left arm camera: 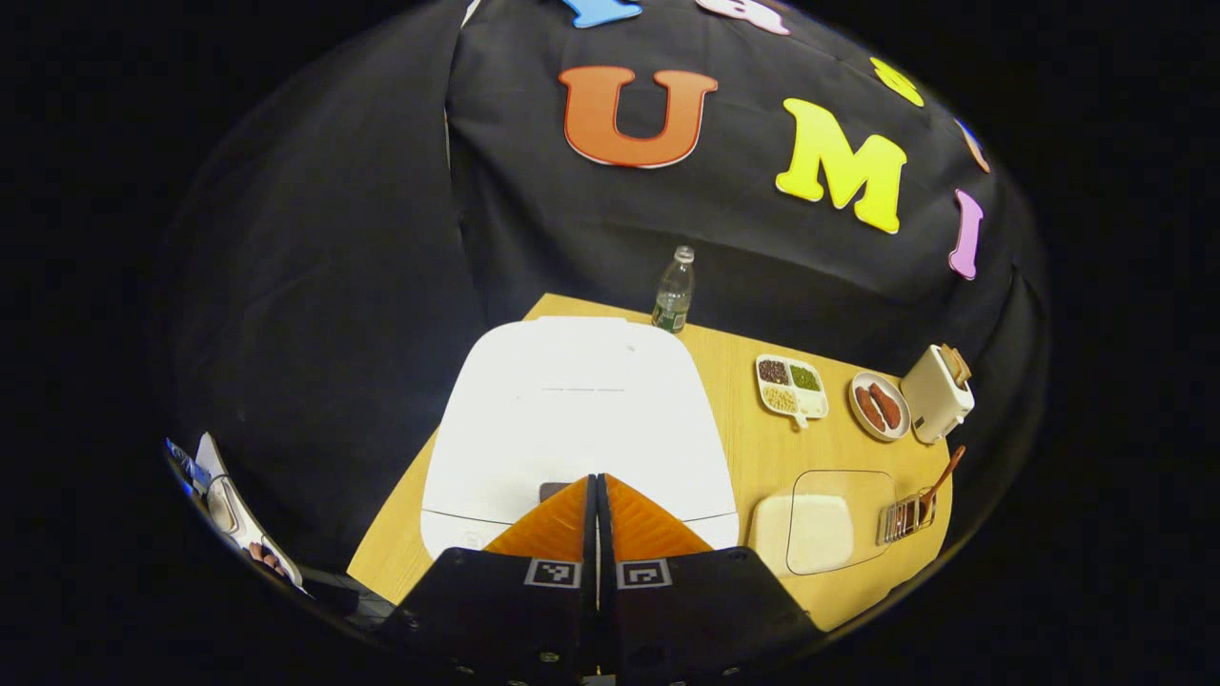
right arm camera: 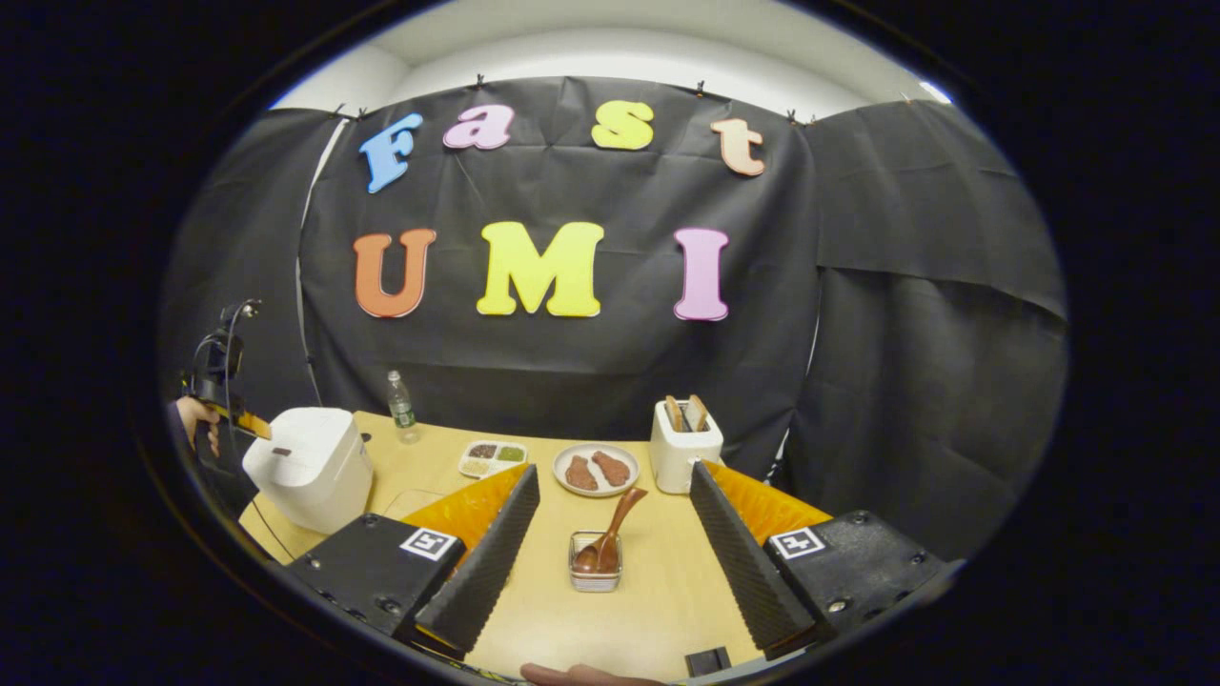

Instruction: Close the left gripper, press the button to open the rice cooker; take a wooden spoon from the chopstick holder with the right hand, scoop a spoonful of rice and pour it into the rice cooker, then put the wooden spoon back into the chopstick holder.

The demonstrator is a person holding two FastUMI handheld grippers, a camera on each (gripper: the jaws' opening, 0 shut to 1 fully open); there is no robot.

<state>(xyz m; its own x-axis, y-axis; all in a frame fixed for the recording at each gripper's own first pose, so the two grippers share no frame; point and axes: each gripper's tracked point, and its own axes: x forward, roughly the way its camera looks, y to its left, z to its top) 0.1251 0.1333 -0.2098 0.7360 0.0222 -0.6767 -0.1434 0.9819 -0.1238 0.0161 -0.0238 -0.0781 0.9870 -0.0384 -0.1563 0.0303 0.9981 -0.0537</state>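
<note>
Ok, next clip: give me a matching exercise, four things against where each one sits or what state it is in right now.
Things:
1. left claw
2. right claw
3. wooden spoon
4. rice cooker

States:
A. lid down
B. open, one finger on each side of the chopstick holder
C. standing in the chopstick holder
D. shut, over the front of the rice cooker

Pairs: 1-D, 2-B, 3-C, 4-A
</note>
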